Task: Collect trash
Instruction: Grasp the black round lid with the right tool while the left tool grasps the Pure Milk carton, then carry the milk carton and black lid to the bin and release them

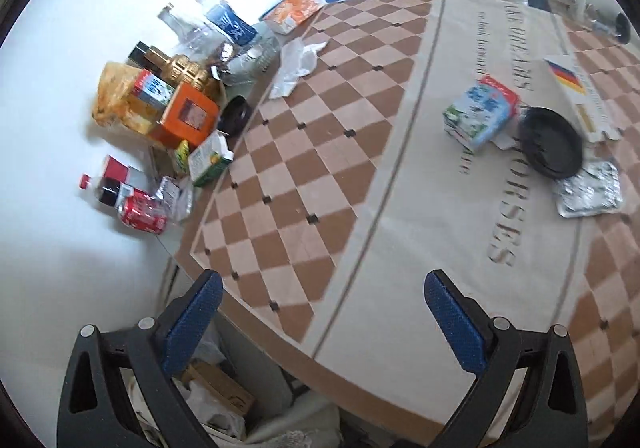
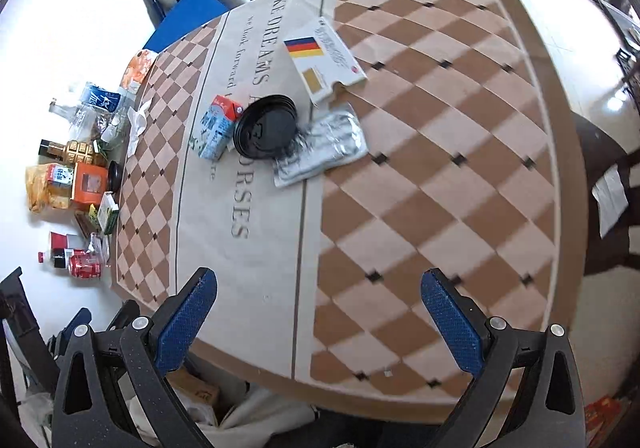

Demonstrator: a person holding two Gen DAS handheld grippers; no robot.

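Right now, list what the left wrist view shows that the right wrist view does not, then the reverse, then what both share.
Only the left wrist view shows the left gripper, open.

Only the right wrist view shows the right gripper, open, the table's far right edge with dark chairs, and a paper sheet.

Both show the milk carton, black lid, foil wrapper, flag box, crumpled tissue and red can.
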